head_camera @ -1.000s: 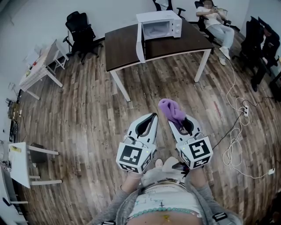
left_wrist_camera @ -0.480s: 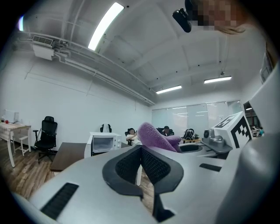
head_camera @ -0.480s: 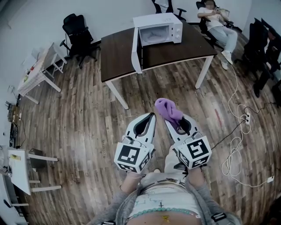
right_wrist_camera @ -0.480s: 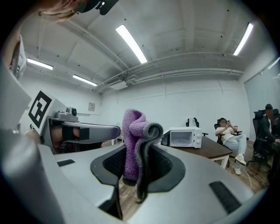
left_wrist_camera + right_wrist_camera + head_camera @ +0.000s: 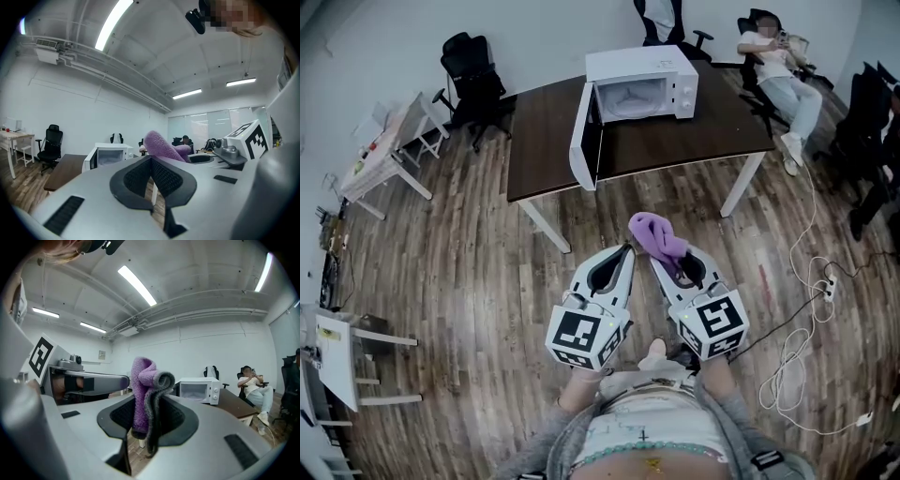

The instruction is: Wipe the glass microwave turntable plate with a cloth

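My right gripper (image 5: pixel 662 260) is shut on a purple cloth (image 5: pixel 654 234), which bunches up above its tips; in the right gripper view the cloth (image 5: pixel 145 390) stands folded, purple and grey, between the pads. My left gripper (image 5: pixel 627 247) is shut and holds nothing, its black pads (image 5: pixel 140 174) pressed together. Both point level toward a white microwave (image 5: pixel 642 82) on a dark table (image 5: pixel 703 131). Its door (image 5: pixel 583 141) hangs open to the left. The pale cavity shows, but I cannot make out the glass plate inside. Bare wooden floor separates the grippers from the table.
A person sits in a chair (image 5: pixel 778 70) at the back right. Black office chairs (image 5: pixel 473 80) stand at the back left. White side tables (image 5: pixel 389 150) line the left. Cables and a power strip (image 5: pixel 811 309) lie on the floor at the right.
The table and microwave have come nearer and sit lower in the head view. Both grippers keep their pose in front of the body, and the cloth stays clamped.
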